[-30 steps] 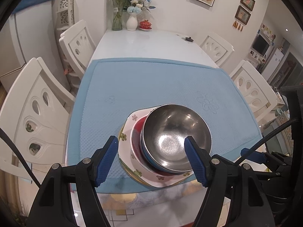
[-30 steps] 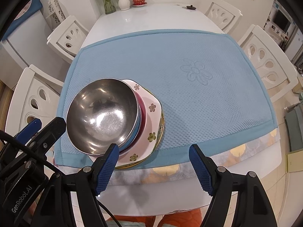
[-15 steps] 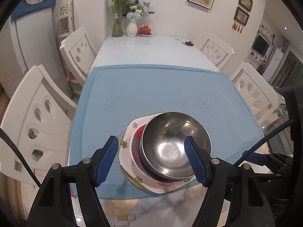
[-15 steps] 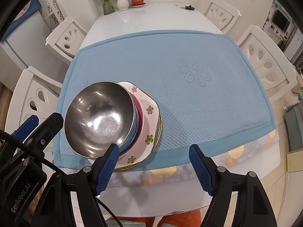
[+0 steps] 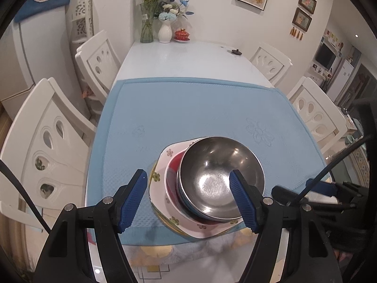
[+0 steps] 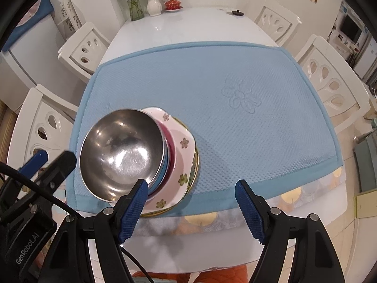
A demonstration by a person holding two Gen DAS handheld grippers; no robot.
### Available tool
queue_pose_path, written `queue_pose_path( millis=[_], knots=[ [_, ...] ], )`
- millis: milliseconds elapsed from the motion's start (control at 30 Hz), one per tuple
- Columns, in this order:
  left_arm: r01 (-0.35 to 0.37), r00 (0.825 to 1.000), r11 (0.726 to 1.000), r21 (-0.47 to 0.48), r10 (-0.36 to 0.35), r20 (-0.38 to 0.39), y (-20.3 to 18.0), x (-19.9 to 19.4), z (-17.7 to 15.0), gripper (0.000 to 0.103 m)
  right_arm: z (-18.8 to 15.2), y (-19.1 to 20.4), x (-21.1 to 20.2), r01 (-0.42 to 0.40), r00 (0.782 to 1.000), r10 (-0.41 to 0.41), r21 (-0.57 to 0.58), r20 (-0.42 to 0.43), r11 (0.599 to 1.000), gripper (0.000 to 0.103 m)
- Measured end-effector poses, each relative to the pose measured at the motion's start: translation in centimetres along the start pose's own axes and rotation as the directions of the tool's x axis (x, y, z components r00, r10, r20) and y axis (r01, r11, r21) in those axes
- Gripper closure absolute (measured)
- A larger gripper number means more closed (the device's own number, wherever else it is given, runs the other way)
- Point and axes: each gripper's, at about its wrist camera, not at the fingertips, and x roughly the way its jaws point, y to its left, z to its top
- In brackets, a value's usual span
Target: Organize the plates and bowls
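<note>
Stack looks complete: steel bowl (image 5: 220,179) nested on floral plate (image 5: 162,179) at mat (image 6: 235,89) edge; left gripper (image 5: 188,198) and right gripper (image 6: 190,205) released, empty; next, withdraw

Bright indoor light; glare on steel bowl (image 5: 220,176); fisheye bends edges, corners black; sharpness perhaps softer at rim.

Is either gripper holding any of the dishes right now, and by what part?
Nothing is held. The left gripper and right gripper are both open above the stack, and the steel bowl sits free on top.
</note>
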Motion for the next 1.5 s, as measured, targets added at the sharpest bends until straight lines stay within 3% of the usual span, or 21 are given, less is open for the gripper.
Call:
queue_pose_path(
  millis=[467, 767, 967, 1133, 1233, 1433, 1500],
  knots=[
    [-0.035, 0.998, 0.996, -0.077, 0.031, -0.052, 0.8, 1.1, -0.4, 0.033, 1.3, -1.0, 1.4, -0.062, 0.998, 0.06, -0.039, -0.035, 0.997, 0.029],
    [-0.082, 0.996, 0.994, -0.075, 0.08, -0.04, -1.8, 1.4, 0.3, 0.033, 3.3, -2.8, 1.5, -0.077, 0.997, 0.075, -0.064, -0.035, 0.995, 0.029],
    [-0.191, 0.98, 0.981, -0.025, 0.189, -0.053, -3.9, 2.0, 1.5, 0.032, 4.4, -3.4, 0.8, -0.067, 0.998, 0.066, -0.118, -0.019, 0.991, 0.029],
    [-0.239, 0.971, 0.971, -0.029, 0.238, -0.016, -5.0, 1.6, 2.8, 0.032, 4.9, -3.8, 0.2, -0.065, 0.998, 0.065, -0.144, -0.007, 0.988, 0.029],
    [-0.295, 0.955, 0.955, 0.008, 0.295, 0.016, -6.2, 1.7, 3.6, 0.028, 5.0, -4.4, 0.1, -0.045, 0.999, 0.044, -0.15, -0.005, 0.988, 0.029],
    [-0.294, 0.956, 0.955, 0.028, 0.294, 0.009, -8.4, 2.9, 5.0, 0.025, 5.5, -6.4, 0.2, -0.019, 1.0, 0.019, -0.128, -0.008, 0.992, 0.029],
    [-0.348, 0.938, 0.937, 0.035, 0.347, 0.019, -8.9, 3.2, 5.4, 0.022, 5.7, -7.1, 0.4, -0.022, 1.0, 0.02, -0.115, -0.016, 0.993, 0.029]
  ],
)
